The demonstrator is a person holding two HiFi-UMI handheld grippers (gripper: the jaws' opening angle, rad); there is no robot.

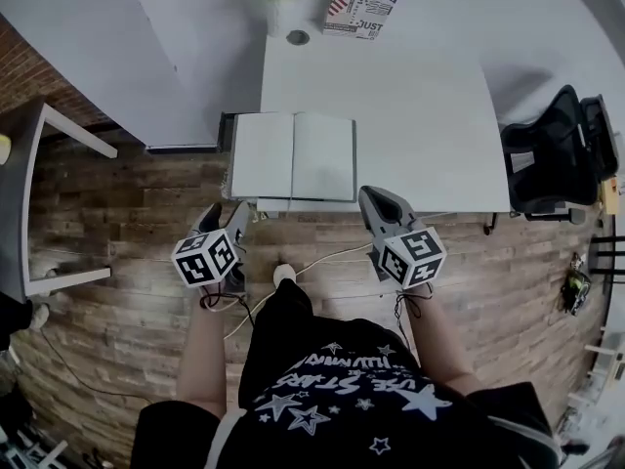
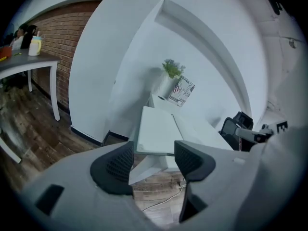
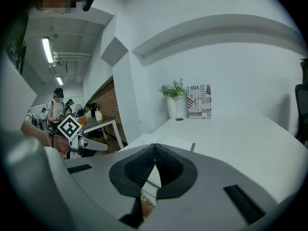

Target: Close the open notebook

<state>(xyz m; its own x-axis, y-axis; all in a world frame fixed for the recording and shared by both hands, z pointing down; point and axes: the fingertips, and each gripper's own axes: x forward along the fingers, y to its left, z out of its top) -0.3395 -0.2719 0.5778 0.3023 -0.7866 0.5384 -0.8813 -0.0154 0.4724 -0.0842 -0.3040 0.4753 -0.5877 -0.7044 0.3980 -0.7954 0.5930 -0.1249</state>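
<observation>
the open notebook (image 1: 293,156), flat at the head view's centre, looks light and floppy, best taken by an outer cover edge; left gripper (image 2: 153,161) spread empty, right gripper (image 3: 154,163) pressed together.

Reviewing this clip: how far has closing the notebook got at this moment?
Done: nothing yet. The notebook lies open and flat near the front edge of the white table, both pages showing. In hand: nothing. The left gripper, jaws apart, and the right gripper, jaws together, are near it, and neither touches it. Left: reach one side and fold it over the other.
</observation>
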